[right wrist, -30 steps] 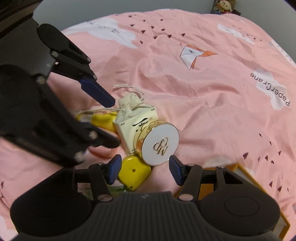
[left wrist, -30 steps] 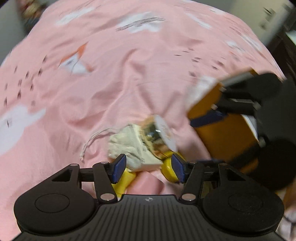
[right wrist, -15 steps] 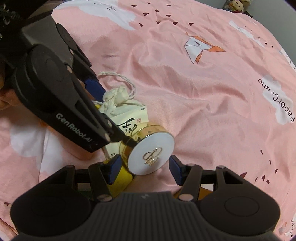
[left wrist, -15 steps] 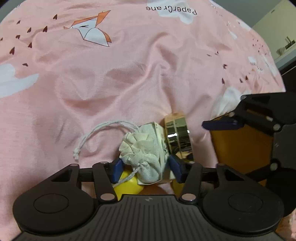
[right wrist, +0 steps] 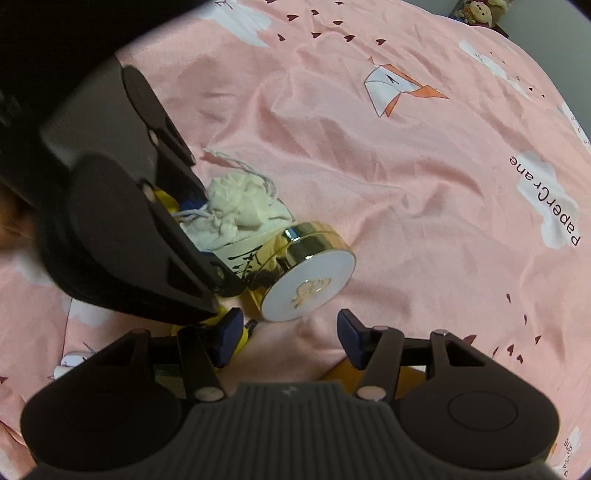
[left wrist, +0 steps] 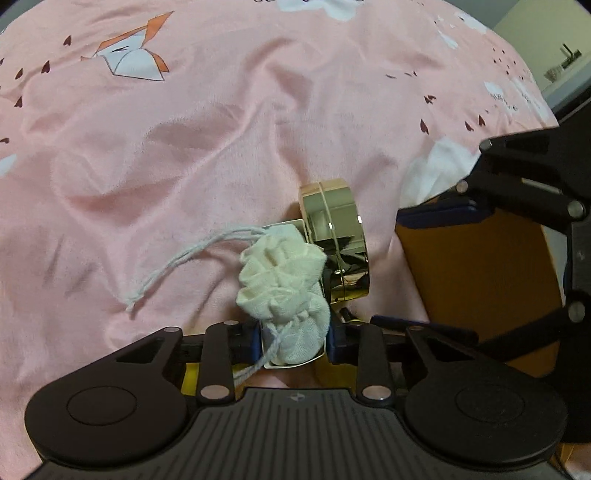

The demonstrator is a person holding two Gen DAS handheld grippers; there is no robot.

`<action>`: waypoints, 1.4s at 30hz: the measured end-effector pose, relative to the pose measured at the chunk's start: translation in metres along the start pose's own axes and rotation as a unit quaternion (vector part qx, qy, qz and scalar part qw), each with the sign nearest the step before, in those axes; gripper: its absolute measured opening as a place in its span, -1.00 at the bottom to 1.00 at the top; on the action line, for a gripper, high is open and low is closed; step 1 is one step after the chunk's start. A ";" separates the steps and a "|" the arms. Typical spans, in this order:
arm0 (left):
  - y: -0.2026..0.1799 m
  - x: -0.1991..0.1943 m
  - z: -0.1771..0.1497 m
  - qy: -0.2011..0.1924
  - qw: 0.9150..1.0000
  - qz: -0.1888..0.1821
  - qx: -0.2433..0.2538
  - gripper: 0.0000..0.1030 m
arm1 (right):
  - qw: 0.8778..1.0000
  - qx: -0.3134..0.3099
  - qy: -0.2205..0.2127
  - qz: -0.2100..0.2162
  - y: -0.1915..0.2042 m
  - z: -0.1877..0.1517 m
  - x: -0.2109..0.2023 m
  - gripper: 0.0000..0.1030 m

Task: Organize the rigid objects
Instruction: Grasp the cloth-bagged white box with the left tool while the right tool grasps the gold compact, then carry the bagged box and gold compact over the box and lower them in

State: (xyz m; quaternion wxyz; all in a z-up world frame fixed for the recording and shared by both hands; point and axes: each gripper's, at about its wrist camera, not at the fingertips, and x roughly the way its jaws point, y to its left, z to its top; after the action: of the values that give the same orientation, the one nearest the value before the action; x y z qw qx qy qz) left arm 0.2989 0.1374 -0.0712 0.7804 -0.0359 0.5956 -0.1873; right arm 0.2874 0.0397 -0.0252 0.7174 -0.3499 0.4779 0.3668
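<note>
A small white box topped by a cream drawstring pouch (left wrist: 284,284) lies on the pink bedsheet. My left gripper (left wrist: 293,341) is shut on this box and pouch; it also shows in the right wrist view (right wrist: 236,214). A gold round case with a white lid (left wrist: 334,236) leans against the box, also in the right wrist view (right wrist: 308,273). My right gripper (right wrist: 288,336) is open and empty, just in front of the gold case. Yellow objects (right wrist: 164,197) lie partly hidden under the left gripper.
An orange box (left wrist: 480,280) lies at the right, under my right gripper. The wrinkled pink bedsheet (left wrist: 184,147) with paper-crane prints spreads all around. Stuffed toys (right wrist: 476,9) sit at the far edge.
My left gripper has closed on the white box and pouch. My right gripper has drawn back slightly from the gold case and stays open.
</note>
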 end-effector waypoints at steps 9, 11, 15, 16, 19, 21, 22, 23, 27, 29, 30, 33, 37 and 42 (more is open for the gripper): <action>0.008 -0.038 0.004 -0.028 1.000 0.005 0.009 -0.41 | 0.999 -0.039 -0.023 -0.016 0.005 0.005 0.001 0.43; 0.012 -0.043 0.007 -0.033 0.999 0.009 0.008 -0.41 | 0.998 -0.052 -0.024 -0.014 0.006 0.009 0.003 0.46; 0.013 -0.046 0.011 -0.044 0.999 0.016 0.011 -0.41 | 0.997 -0.071 -0.013 0.005 0.010 0.017 0.011 0.45; 0.013 -0.046 0.011 -0.047 0.999 0.017 0.012 -0.41 | 0.997 -0.075 -0.012 0.007 0.011 0.019 0.013 0.46; 0.014 -0.048 0.008 -0.056 0.998 0.020 0.008 -0.41 | 0.998 -0.067 0.003 0.020 0.011 0.025 0.021 0.45; 0.015 -0.048 0.007 -0.059 0.998 0.022 0.006 -0.41 | 0.998 -0.044 0.012 0.035 0.004 0.029 0.026 0.46; 0.015 -0.048 0.007 -0.061 0.998 0.022 0.005 -0.41 | 0.998 -0.030 0.018 0.043 0.001 0.030 0.029 0.45; 0.014 -0.047 0.008 -0.062 0.998 0.022 0.005 -0.41 | 0.998 -0.018 0.022 0.051 -0.002 0.031 0.032 0.44; 0.010 -0.047 0.005 -0.067 0.997 0.025 0.009 -0.41 | 0.998 0.002 0.017 0.055 -0.004 0.030 0.034 0.44; 0.009 -0.048 0.004 -0.069 0.997 0.027 0.010 -0.41 | 0.999 0.001 0.015 0.047 -0.002 0.029 0.030 0.44; 0.008 -0.049 0.003 -0.070 0.997 0.028 0.010 -0.41 | 0.999 -0.003 0.012 0.044 0.000 0.028 0.027 0.44; 0.003 -0.056 0.001 -0.074 0.997 0.034 0.016 -0.41 | 0.999 -0.011 0.002 0.036 0.005 0.025 0.014 0.43; -0.009 -0.073 -0.005 -0.087 0.995 0.039 0.025 -0.41 | 0.999 -0.008 -0.019 0.034 0.010 0.015 -0.017 0.43; -0.035 -0.098 -0.017 -0.097 0.993 0.042 0.051 -0.41 | 0.998 -0.009 -0.052 0.026 0.016 -0.007 -0.065 0.43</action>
State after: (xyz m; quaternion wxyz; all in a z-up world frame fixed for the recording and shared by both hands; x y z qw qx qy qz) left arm 0.2523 0.1410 0.0238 0.8426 0.0105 0.5073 -0.1802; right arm 0.2531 0.0289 0.0313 0.7280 -0.3243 0.4457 0.4076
